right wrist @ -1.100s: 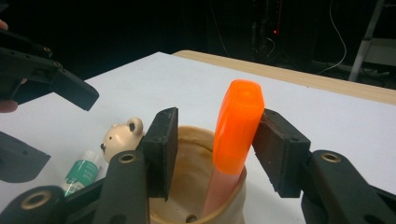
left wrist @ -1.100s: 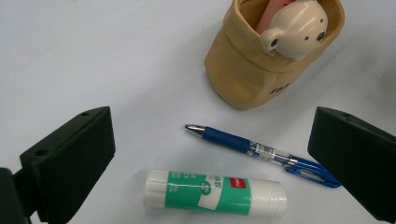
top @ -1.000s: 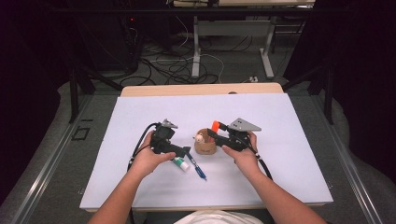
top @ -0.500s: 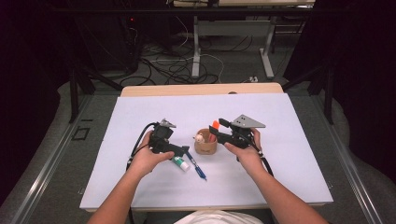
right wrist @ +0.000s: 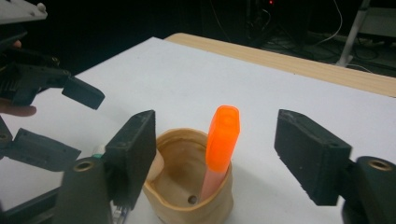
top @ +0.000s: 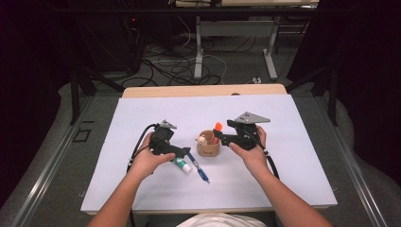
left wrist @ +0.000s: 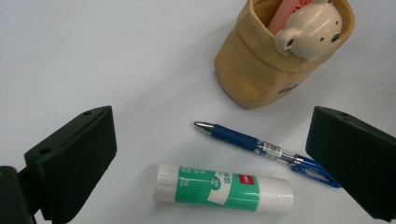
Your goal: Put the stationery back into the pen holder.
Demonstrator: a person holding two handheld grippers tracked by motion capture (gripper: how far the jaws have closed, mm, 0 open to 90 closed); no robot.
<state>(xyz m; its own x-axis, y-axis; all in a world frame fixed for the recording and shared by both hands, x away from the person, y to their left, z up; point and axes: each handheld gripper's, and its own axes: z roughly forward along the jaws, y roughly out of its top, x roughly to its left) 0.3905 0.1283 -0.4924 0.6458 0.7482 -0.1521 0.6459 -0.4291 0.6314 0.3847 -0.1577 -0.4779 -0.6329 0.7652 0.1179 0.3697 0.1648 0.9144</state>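
Observation:
A tan fabric pouch (top: 208,147) stands at the middle of the white table. An orange highlighter (right wrist: 221,140) stands upright in it beside a cream bear-shaped item (left wrist: 308,29). My right gripper (right wrist: 217,140) hovers just right of and above the pouch. Its jaws have just been opening and now stand open on either side of the highlighter cap without touching it. My left gripper (left wrist: 212,135) is open and low over a green-and-white glue stick (left wrist: 224,191) and a blue pen (left wrist: 261,147). Both lie on the table left of and in front of the pouch.
A white mat (top: 293,161) covers the wooden table (top: 203,90). Past the far edge are dark floor, cables and desk legs. In the right gripper view the left gripper (right wrist: 46,93) sits close at the left of the pouch.
My right gripper has risen a little and its jaws have spread off the orange highlighter, which stays standing in the pouch. The left hand has kept still.

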